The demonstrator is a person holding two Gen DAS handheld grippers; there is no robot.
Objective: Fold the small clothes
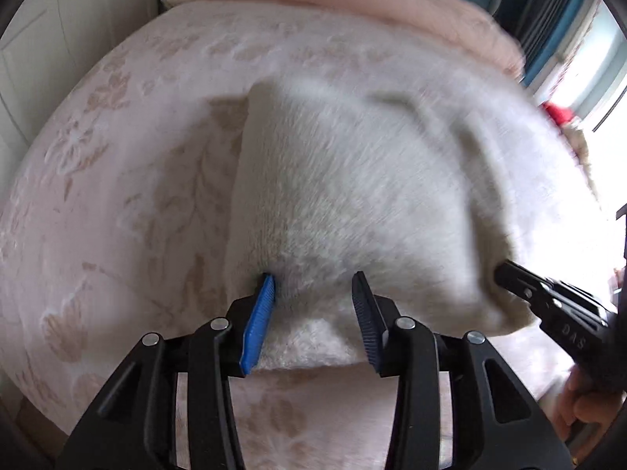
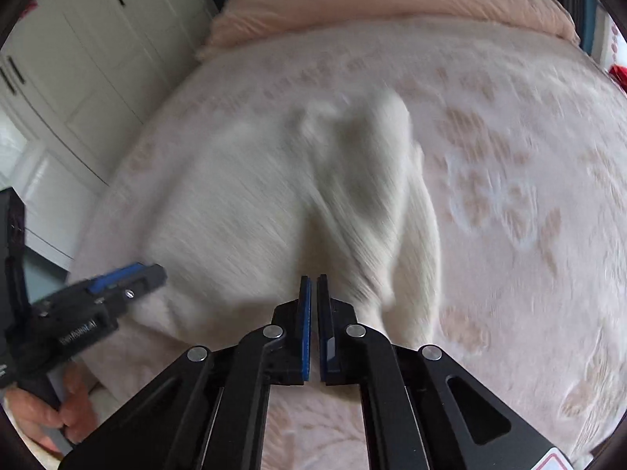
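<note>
A small white fuzzy garment lies partly folded on a pale pink floral bedspread. My left gripper is open, its blue pads either side of the garment's near edge. My right gripper is shut at the garment's near hem; whether cloth is pinched between its pads is hidden. It shows in the left wrist view at the garment's right corner. The left gripper shows in the right wrist view at the garment's left edge. The garment is motion-blurred.
A peach blanket is rolled along the far side of the bed. White wardrobe doors stand to the left. A window and a red object are at the far right.
</note>
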